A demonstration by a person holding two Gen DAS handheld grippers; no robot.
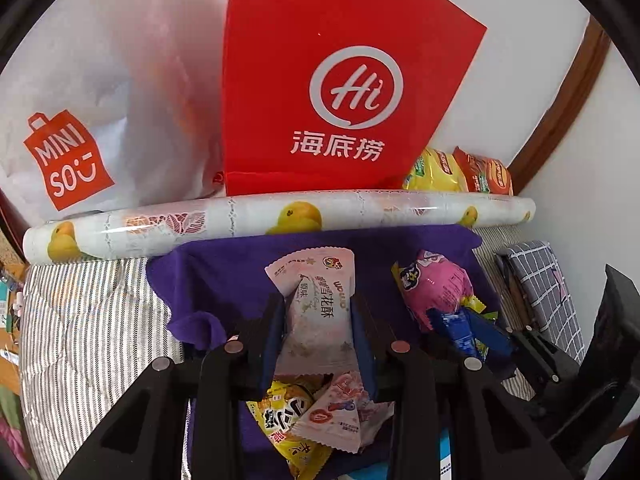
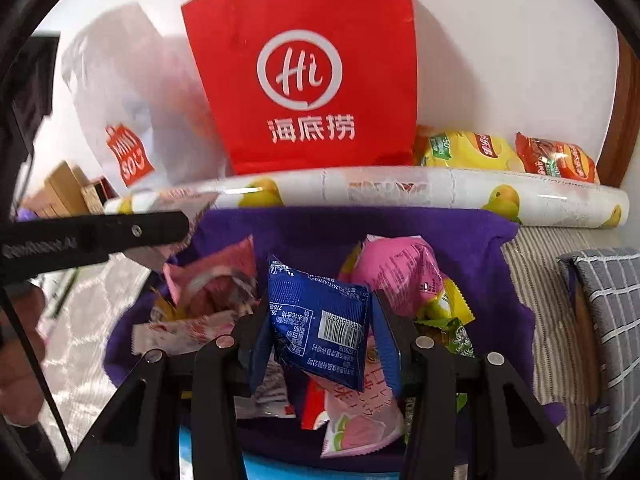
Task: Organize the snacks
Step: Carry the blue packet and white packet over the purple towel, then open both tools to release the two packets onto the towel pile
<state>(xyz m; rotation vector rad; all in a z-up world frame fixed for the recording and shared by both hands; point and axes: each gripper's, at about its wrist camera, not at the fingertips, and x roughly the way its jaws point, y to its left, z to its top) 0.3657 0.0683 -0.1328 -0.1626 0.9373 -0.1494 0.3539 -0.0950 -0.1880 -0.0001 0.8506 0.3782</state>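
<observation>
Two held packets above the purple cloth: left gripper clamped on a pale pink snack packet, right gripper clamped on a blue snack packet. More snacks loose on that cloth, red paper bag upright behind it.

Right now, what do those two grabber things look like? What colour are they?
Both grabbers are black. The left gripper and the right gripper each have two flat fingers lined with dark blue pads, angular black link arms with triangular cut-outs, and round silver pins at the joints. In the right wrist view, the left one's black side bar carries small pale lettering and a screw. No cables or sleeves are visible.
</observation>
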